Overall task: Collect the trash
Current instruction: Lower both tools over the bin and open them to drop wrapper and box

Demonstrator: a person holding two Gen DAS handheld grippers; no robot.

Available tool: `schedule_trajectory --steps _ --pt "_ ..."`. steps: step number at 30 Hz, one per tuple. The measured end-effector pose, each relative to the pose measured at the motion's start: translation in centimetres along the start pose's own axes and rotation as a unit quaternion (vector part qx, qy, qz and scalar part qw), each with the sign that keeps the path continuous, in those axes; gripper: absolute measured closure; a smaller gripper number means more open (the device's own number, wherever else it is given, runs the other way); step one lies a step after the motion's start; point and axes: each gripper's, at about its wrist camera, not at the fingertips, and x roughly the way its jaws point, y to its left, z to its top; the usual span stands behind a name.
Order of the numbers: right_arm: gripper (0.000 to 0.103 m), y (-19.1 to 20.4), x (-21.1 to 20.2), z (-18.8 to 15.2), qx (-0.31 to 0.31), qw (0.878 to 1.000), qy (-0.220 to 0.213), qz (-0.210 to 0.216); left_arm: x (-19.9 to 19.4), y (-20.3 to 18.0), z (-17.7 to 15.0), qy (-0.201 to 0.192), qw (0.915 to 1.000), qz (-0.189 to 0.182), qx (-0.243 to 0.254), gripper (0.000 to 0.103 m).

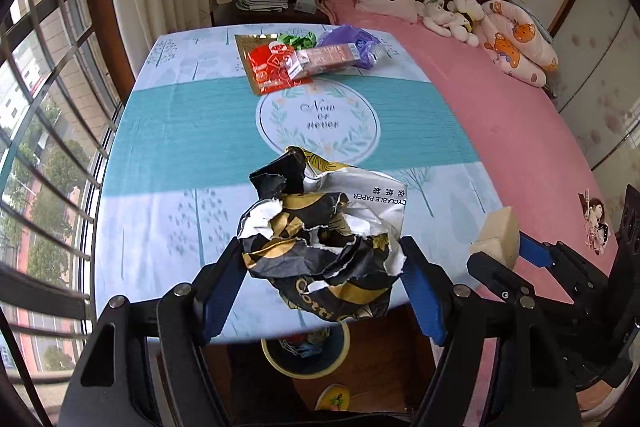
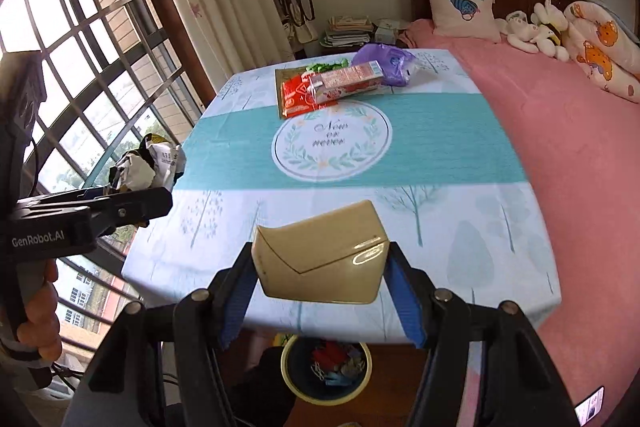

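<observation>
My left gripper (image 1: pixel 322 259) is shut on a crumpled black, gold and white paper bag (image 1: pixel 320 227), held above the near edge of the table. It also shows in the right wrist view (image 2: pixel 148 163). My right gripper (image 2: pixel 320 267) is shut on a beige box (image 2: pixel 324 255), also held over the near table edge; the box shows in the left wrist view (image 1: pixel 498 235). A yellow-rimmed trash bin (image 2: pixel 326 367) with trash in it stands on the floor below the table edge, seen too in the left wrist view (image 1: pixel 306 353).
The table has a blue and teal cloth (image 1: pixel 192 123). At its far side lie a red wrapper (image 1: pixel 272 67), a pink carton (image 1: pixel 326 59), green scraps (image 1: pixel 298 39) and a purple bag (image 1: pixel 354 39). A pink bed (image 2: pixel 560 115) is to the right, a barred window (image 2: pixel 80 67) to the left.
</observation>
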Motion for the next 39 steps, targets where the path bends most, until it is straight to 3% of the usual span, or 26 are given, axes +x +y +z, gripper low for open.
schedule_trajectory --steps 8,18,28,39 --pt "0.041 -1.4 -2.4 -5.4 0.004 0.999 0.025 0.019 -1.7 -3.2 -6.8 0.027 0.9991 0.031 0.006 0.029" --pt "0.041 -0.9 -0.8 -11.0 0.019 0.997 0.066 0.029 -0.8 -3.8 -11.6 0.068 0.9957 0.06 0.02 0.029" --pt "0.041 -0.5 6.8 -17.5 0.032 0.99 0.137 0.014 6.3 -2.1 -17.3 0.134 0.9892 0.055 0.023 0.029" --pt "0.04 -2.6 16.0 -24.5 0.045 0.981 0.185 -0.025 19.7 0.1 -23.3 0.19 0.9809 0.036 0.022 0.029"
